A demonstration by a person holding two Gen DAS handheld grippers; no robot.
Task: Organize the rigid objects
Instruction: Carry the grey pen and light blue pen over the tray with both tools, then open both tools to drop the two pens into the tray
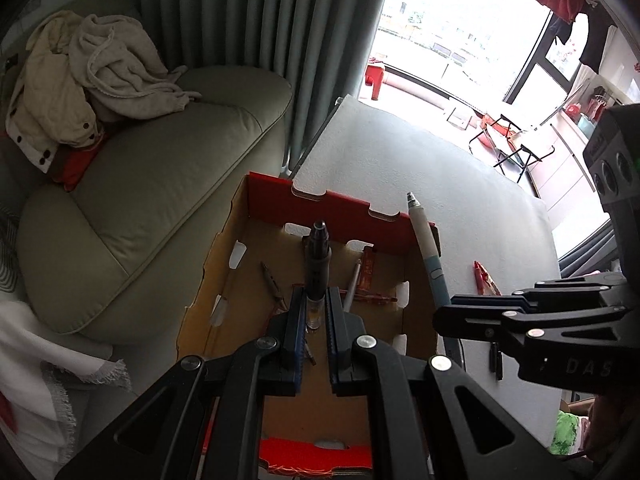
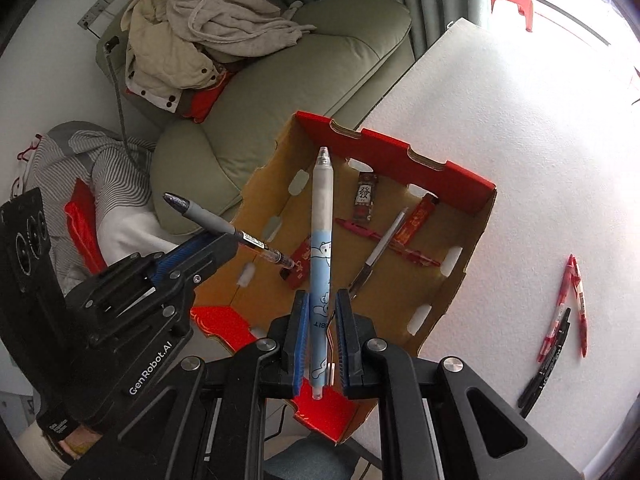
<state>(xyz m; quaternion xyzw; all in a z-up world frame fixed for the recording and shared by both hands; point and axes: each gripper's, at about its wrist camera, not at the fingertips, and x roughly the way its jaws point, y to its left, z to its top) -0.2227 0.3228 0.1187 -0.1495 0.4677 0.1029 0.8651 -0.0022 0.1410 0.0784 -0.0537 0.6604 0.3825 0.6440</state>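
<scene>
A shallow cardboard box (image 1: 332, 204) (image 2: 400, 152) with red outer walls stands at the white table's left edge and holds several pens and small red items. My left gripper (image 1: 316, 300) is shut on a black-grip gel pen (image 1: 318, 256), held above the box; it also shows in the right wrist view (image 2: 216, 224). My right gripper (image 2: 322, 304) is shut on a light blue cartoon pen (image 2: 322, 216), also above the box; that pen shows in the left wrist view (image 1: 426, 248).
Red pens (image 2: 572, 300) and black pens (image 2: 548, 364) lie on the white table (image 2: 520, 140) right of the box. A green sofa (image 1: 160, 184) with piled clothes (image 1: 88, 72) stands left of the table. A curtain and bright window are behind.
</scene>
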